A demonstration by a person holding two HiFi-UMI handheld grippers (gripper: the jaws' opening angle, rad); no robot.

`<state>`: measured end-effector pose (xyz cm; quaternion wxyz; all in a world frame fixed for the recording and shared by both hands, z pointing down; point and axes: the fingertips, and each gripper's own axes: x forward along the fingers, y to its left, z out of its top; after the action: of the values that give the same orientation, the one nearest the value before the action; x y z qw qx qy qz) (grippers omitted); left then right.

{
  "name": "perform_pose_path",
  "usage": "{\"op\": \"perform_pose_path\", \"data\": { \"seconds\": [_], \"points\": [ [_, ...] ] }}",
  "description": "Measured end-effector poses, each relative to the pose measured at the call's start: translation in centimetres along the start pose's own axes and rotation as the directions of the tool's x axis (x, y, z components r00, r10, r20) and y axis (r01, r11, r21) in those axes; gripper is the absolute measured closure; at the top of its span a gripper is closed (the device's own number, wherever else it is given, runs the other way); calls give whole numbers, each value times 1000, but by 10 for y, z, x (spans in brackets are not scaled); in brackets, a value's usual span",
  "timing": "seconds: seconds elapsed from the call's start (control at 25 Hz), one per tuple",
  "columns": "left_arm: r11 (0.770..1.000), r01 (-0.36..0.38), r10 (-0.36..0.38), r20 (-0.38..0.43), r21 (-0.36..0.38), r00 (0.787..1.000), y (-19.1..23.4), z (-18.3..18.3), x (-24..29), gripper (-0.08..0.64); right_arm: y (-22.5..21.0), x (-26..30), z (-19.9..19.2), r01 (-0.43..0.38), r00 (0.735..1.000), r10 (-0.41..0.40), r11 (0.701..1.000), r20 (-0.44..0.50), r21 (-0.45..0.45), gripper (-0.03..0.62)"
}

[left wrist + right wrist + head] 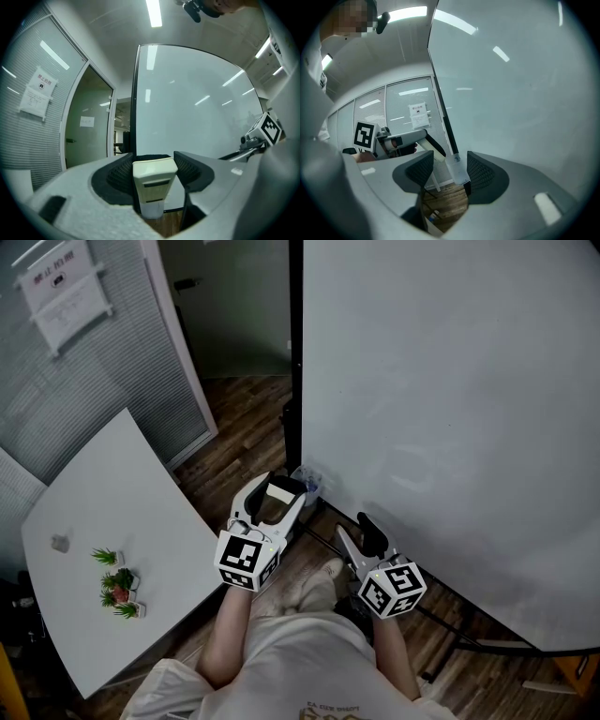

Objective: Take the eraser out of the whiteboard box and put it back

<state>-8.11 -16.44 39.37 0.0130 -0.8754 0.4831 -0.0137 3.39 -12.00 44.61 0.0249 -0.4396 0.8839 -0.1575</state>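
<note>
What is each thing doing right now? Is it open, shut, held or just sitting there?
left gripper: shut on the eraser.
eraser: out of the box, held in the air.
right gripper: open, nothing in it.
whiteboard: standing up, no writing.
whiteboard box: at the board's bottom corner, without the eraser.
plant: upright on the table.

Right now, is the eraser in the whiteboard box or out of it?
Out. The eraser is clamped in the left gripper, outside the clear box.
</note>
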Motion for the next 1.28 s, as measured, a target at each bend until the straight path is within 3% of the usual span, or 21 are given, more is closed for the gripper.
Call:
{"op": "perform_pose_path", "data": {
  "seconds": [1.28],
  "points": [
    [999,35,-36,-28,-22,999,3,-12,31,290,-14,15,-3,3,1000,-3,1000,-15,23,367]
  ]
}}
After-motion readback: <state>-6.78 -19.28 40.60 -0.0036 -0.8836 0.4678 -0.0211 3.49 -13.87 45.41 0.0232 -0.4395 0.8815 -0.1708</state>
